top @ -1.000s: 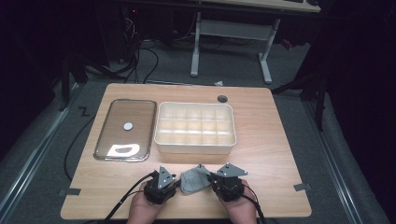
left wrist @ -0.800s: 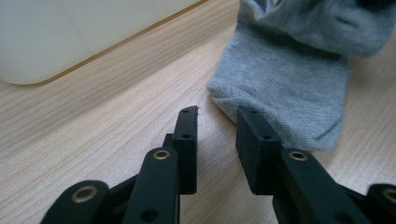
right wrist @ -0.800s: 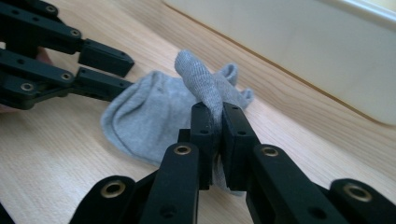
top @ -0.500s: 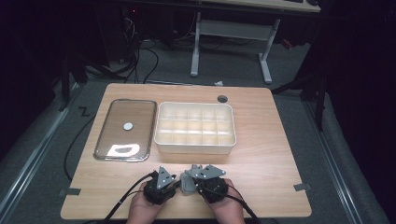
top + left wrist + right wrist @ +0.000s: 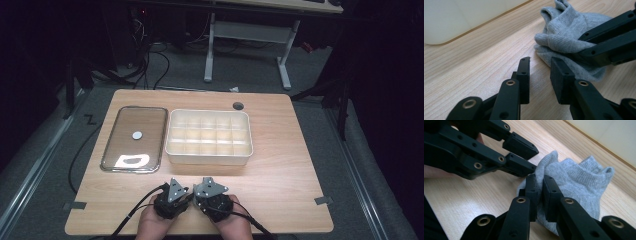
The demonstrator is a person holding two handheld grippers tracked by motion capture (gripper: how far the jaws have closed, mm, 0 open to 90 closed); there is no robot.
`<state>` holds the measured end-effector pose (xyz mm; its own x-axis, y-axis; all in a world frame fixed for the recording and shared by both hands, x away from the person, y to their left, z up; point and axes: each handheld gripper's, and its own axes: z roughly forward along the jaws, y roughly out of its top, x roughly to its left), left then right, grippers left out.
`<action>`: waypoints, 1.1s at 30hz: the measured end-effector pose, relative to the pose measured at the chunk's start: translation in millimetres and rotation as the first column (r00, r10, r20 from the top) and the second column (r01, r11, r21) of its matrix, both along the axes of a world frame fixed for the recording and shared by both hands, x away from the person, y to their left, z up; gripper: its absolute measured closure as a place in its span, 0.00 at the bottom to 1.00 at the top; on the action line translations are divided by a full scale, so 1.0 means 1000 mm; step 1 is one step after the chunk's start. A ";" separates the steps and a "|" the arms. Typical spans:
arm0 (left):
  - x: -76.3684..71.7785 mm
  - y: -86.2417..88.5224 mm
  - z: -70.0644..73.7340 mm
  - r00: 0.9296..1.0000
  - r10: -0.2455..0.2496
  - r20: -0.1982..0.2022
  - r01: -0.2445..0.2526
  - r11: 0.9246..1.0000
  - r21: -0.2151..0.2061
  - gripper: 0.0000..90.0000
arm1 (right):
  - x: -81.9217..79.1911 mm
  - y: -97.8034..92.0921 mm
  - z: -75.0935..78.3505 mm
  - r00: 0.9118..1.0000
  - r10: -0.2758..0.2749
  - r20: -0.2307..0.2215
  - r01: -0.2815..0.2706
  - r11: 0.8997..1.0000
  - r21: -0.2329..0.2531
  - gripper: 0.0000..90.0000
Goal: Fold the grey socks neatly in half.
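Near the divider box (image 5: 209, 136), the right tongs (image 5: 540, 188) have moved in and clamped the grey sock (image 5: 576, 182); the left tongs (image 5: 539, 68), slightly apart, wait beside it.

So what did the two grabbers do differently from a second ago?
The right gripper slid left, toward the left gripper, and now pinches the grey sock, which bunched up between them. The left gripper barely moved; its jaws stand a little apart beside the sock, gripping nothing. The white divided box, the lid and the table stayed put.
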<state>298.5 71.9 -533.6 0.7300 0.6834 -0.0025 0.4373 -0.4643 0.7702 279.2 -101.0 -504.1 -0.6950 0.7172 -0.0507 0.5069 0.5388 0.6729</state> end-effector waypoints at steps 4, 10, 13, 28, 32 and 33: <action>0.000 0.000 0.000 1.000 -0.001 -0.001 0.001 1.000 -0.001 0.78 | -0.003 -0.002 0.008 1.000 -0.005 0.026 0.005 1.000 0.007 0.94; 0.000 0.000 0.000 1.000 -0.004 -0.002 0.004 1.000 0.002 0.78 | 0.003 -0.023 0.016 0.999 -0.036 0.016 0.037 0.999 -0.023 0.94; 0.000 -0.001 0.000 1.000 -0.006 -0.004 0.006 1.000 0.006 0.78 | 0.002 -0.022 0.012 1.000 -0.028 0.003 0.028 0.999 -0.034 0.94; 0.000 0.000 0.000 1.000 -0.006 -0.004 0.007 1.000 0.003 0.77 | -0.005 -0.026 0.013 0.998 -0.041 0.043 0.038 0.998 0.057 0.80; 0.000 -0.001 0.000 1.000 -0.007 -0.002 0.007 1.000 0.008 0.77 | -0.004 -0.037 0.017 0.994 -0.084 0.065 0.078 0.993 0.087 0.84; 0.000 -0.001 0.000 1.000 -0.007 -0.003 0.007 1.000 0.008 0.77 | -0.004 -0.037 0.015 0.995 -0.082 0.061 0.077 0.995 0.069 0.85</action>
